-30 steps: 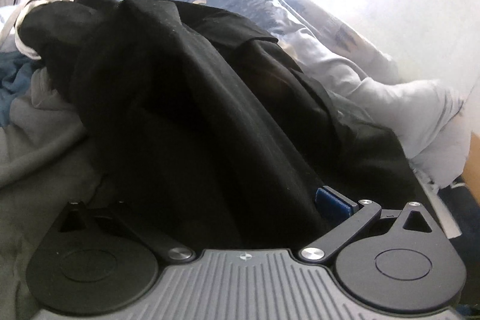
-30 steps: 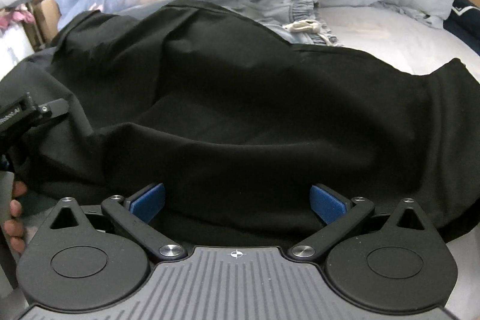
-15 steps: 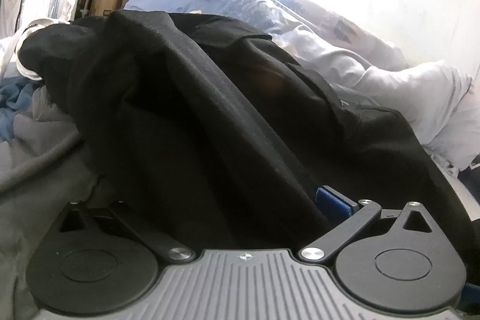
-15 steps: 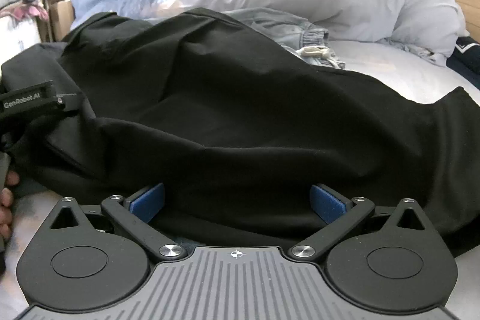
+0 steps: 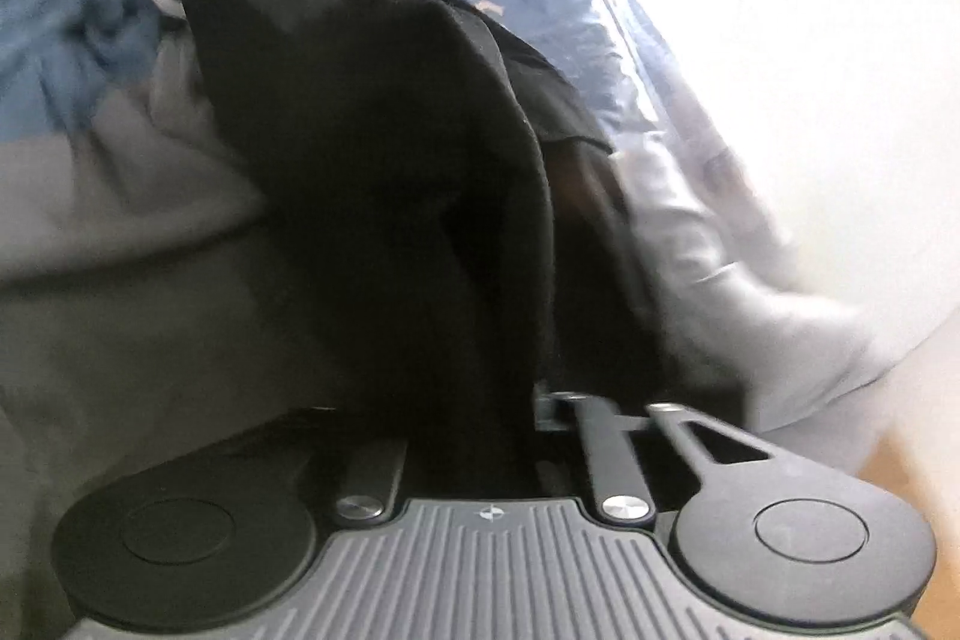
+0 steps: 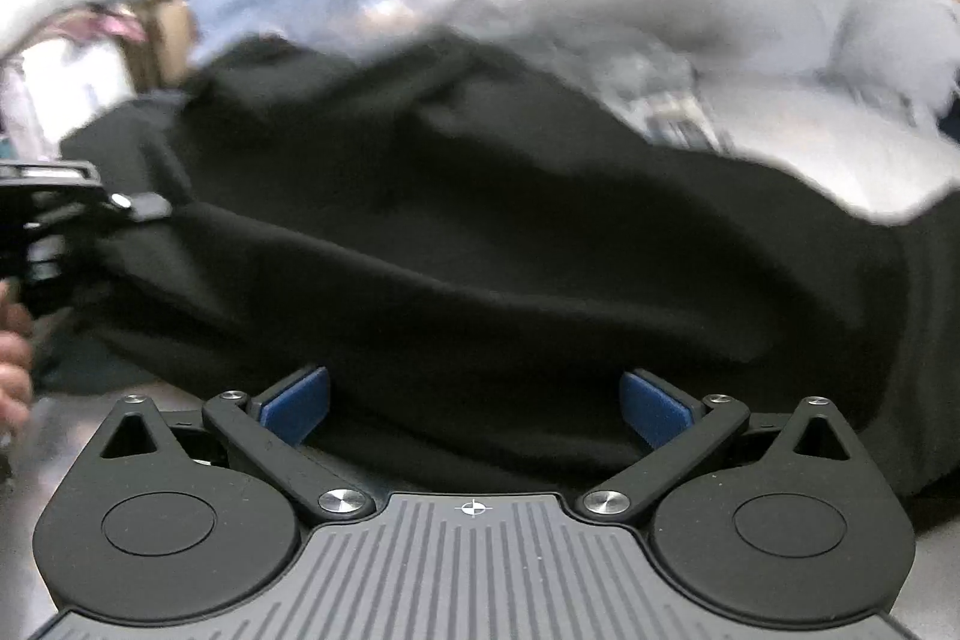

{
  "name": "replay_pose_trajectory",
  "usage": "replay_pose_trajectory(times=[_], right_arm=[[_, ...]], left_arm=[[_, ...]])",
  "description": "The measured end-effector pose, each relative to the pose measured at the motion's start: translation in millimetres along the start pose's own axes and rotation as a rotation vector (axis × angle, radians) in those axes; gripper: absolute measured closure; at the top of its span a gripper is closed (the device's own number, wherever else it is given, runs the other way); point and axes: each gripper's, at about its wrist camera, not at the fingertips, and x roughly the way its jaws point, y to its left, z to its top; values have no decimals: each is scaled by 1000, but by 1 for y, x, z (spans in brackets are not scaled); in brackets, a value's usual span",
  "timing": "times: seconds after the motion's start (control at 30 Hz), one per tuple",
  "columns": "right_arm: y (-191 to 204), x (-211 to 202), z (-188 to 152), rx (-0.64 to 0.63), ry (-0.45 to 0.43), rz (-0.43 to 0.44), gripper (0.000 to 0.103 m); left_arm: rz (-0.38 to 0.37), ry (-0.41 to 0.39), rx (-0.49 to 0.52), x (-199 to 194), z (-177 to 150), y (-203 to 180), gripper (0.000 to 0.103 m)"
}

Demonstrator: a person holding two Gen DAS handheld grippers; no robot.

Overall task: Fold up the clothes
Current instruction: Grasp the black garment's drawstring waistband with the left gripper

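A black garment [image 6: 480,232] lies spread across the bed. In the left wrist view my left gripper [image 5: 474,418] is shut on a bunched fold of the black garment [image 5: 384,172], which rises from between the jaws; the pads are hidden by cloth. In the right wrist view my right gripper [image 6: 474,406] is open, its blue pads [image 6: 297,403] wide apart, with the garment's near edge lying between them. The left gripper [image 6: 54,214] shows at the left edge there, holding the garment's left end.
A grey garment [image 5: 120,250] and a blue one [image 5: 66,34] lie left of the black one. Pale blue bedding and pillows [image 6: 750,10] are piled behind. A light grey drawstring garment [image 6: 666,100] peeks out beyond the black cloth. Cardboard boxes [image 6: 162,34] stand at the far left.
My left gripper has closed on the black garment and pulled a fold up. The right gripper stays open and has moved a little closer to the cloth. Both views are motion-blurred now.
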Motion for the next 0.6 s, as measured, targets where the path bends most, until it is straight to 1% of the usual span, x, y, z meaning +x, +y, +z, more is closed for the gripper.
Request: replay_pose_trajectory(times=[0.1,0.13,0.27,0.3,0.37,0.47,0.53,0.6], right_arm=[[16,-11,0,-119,-93,12,0],[22,-14,-1,-162,-112,9,0],[41,-17,-12,-343,-159,46,0],[45,-17,-14,-379,-166,49,0],[52,-14,-17,-432,-175,26,0],[60,-7,-20,-489,-194,-31,0],[67,-3,-22,-520,-193,-26,0],[74,3,-26,-567,-195,-74,0]], left_arm=[[-73,12,-105,-6,9,6,91],[-90,9,-122,-9,11,5,91],[-173,-1,-223,-16,20,6,91],[-182,-4,-233,-17,22,5,91],[-194,-7,-246,-19,24,3,91],[-204,-3,-274,-20,27,3,91],[-216,1,-291,-22,30,3,91],[-235,-3,-293,-24,34,2,91]])
